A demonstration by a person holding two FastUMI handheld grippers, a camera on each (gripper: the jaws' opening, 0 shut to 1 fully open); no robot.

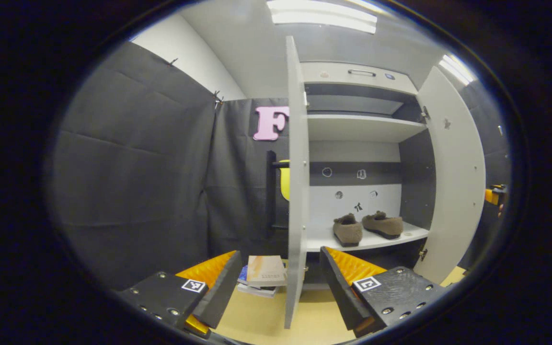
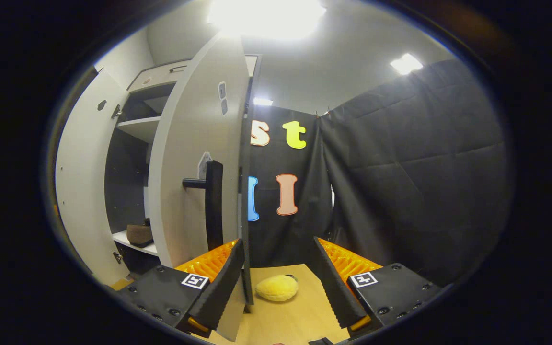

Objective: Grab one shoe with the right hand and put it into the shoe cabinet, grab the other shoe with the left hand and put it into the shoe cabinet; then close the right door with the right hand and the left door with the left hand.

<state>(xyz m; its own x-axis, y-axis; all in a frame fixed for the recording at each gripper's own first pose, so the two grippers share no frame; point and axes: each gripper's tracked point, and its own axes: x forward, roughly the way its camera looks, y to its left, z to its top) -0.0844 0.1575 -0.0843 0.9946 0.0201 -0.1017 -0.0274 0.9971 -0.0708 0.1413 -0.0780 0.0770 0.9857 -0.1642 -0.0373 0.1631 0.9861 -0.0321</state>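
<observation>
Since both shoes (image 1: 367,227) already sit side by side on the low shelf (image 1: 415,235), only the doors are left. Each gripper, left (image 1: 278,282) and right (image 2: 278,278), has jaws apart around a door edge: left door (image 1: 296,191), right door (image 2: 194,158).

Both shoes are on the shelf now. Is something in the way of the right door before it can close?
Nothing visible. The right door stands open, and the shoes sit fully on the shelf, behind its front edge. The right gripper is open beside the door.
</observation>
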